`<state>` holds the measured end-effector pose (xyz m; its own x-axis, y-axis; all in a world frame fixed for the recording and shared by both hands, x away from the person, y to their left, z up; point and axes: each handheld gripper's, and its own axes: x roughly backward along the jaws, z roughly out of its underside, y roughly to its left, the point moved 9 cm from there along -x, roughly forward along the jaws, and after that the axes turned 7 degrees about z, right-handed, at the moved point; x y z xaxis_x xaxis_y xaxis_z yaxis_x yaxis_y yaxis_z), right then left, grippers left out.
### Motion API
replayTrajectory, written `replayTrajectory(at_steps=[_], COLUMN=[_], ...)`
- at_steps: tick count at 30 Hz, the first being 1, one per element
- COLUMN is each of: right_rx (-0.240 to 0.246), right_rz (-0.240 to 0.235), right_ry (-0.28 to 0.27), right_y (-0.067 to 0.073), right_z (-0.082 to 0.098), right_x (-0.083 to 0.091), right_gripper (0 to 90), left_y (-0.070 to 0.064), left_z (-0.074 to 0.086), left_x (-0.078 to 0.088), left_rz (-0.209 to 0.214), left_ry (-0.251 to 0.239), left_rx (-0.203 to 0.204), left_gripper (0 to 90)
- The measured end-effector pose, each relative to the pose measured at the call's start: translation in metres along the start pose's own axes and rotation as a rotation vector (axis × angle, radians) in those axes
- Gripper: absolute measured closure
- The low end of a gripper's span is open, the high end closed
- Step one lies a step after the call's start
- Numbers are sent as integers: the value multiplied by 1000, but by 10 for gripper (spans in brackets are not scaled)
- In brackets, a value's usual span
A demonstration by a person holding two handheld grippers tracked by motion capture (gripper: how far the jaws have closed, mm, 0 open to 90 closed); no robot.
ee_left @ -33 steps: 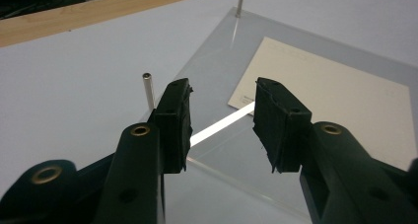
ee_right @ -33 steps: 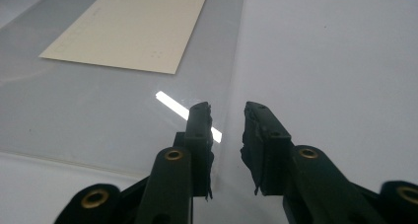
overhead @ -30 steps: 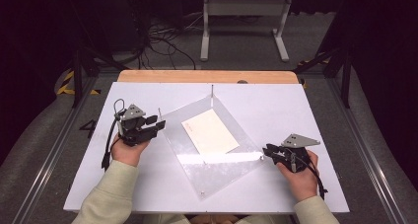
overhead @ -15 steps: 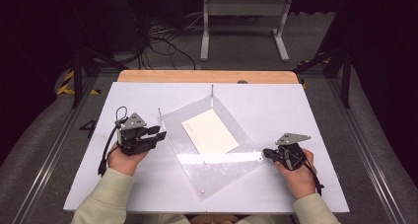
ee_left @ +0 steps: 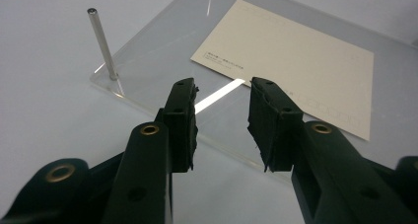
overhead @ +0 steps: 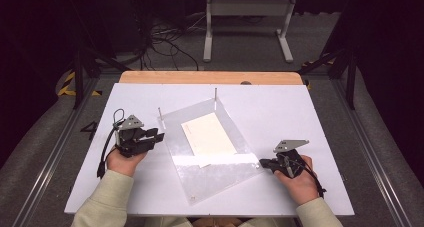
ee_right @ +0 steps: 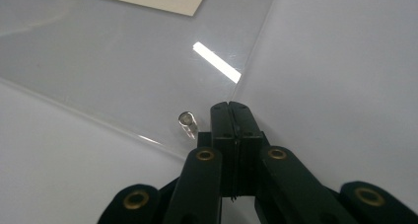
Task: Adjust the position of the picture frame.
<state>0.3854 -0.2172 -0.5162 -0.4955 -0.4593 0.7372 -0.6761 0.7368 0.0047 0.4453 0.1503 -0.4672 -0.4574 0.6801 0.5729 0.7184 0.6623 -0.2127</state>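
Fingers first: the right gripper [overhead: 264, 162] has its jaws pressed fully together, pinching the near right corner of the clear acrylic sheet [overhead: 210, 167]; they have just been closing onto that edge. The left gripper [overhead: 159, 135] holds its jaws partly apart with nothing between them, just off the sheet's left edge.

All places here are given from the acrylic sheet. It lies turned like a diamond in the middle of the white table [overhead: 310, 112]. A cream card [overhead: 207, 133] rests on the sheet's centre. Thin metal pins [ee_left: 102, 42] stand upright at its corners, and one short pin [ee_right: 187, 123] sits just beside the right gripper's tips.

The step in hand looks like gripping the sheet by its edges. Next, the left gripper would need to slide its jaws over the left edge and close.

Compared with a second ago, the left gripper has drawn slightly back from the sheet, and its jaws are a little narrower.
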Motion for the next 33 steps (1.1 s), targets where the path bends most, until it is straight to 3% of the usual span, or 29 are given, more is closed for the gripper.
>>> replayTrajectory(at_steps=[9, 12, 19, 24, 33], right_rx=[51, 88, 138, 169, 202], right_rz=[-87, -131, -181, -186, -121], right_ry=[25, 36, 53, 67, -26], right_y=[29, 44, 63, 65, 50], right_z=[-2, -5, -9, -13, -55], right_x=[-3, -6, -11, -10, -3], right_gripper=[896, 896, 896, 857, 729], left_y=[1, 2, 5, 3, -2], left_z=[0, 2, 8, 11, 22], left_x=[1, 1, 4, 9, 16], left_rz=[-25, -20, -22, -27, -40], left_ry=[-18, -28, -35, -43, -34], left_rx=[-31, -15, 4, -2, -13], left_gripper=[638, 641, 640, 610, 574])
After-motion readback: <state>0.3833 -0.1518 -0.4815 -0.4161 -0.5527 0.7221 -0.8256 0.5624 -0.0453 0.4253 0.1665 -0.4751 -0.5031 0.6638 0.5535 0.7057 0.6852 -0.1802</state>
